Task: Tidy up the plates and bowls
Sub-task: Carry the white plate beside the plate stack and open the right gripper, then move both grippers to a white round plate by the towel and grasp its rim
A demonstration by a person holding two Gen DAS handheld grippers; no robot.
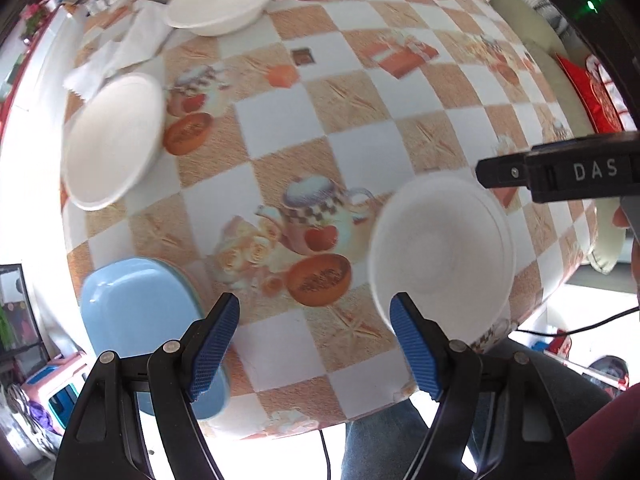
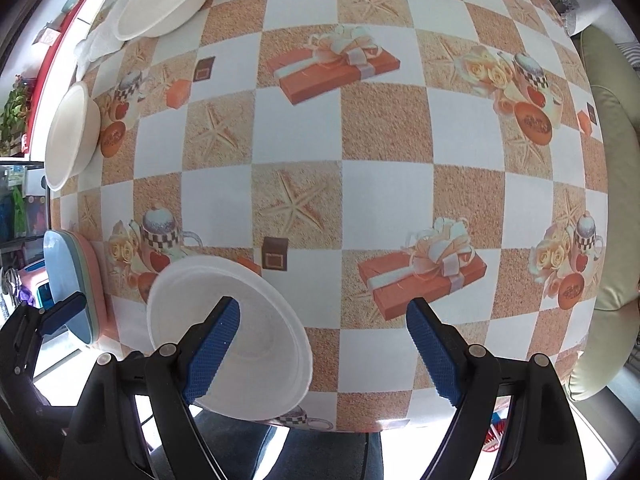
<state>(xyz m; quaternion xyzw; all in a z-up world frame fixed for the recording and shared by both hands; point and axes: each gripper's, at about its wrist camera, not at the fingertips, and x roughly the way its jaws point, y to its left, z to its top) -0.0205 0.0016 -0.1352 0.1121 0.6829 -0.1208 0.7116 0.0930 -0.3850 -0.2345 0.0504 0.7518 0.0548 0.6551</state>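
Note:
A white bowl [image 1: 442,248] stands near the table's front edge; in the right wrist view the bowl [image 2: 228,320] lies just ahead of the left finger. A second white bowl [image 1: 114,140] sits at the left [image 2: 70,136], and a third [image 1: 222,0] at the far left [image 2: 164,0]. A stack of blue and pink plates [image 1: 140,312] lies at the front left corner [image 2: 76,280]. My left gripper [image 1: 316,340] is open and empty above the front edge, between the plates and the near bowl. My right gripper [image 2: 324,340] is open and empty; its body [image 1: 560,172] shows in the left wrist view.
A checkered tablecloth [image 2: 384,132] with printed pictures covers the table. White paper napkins [image 1: 120,52] lie at the far left by the bowls. A beige cushioned seat [image 2: 612,160] stands along the right side. The person's legs are below the front edge.

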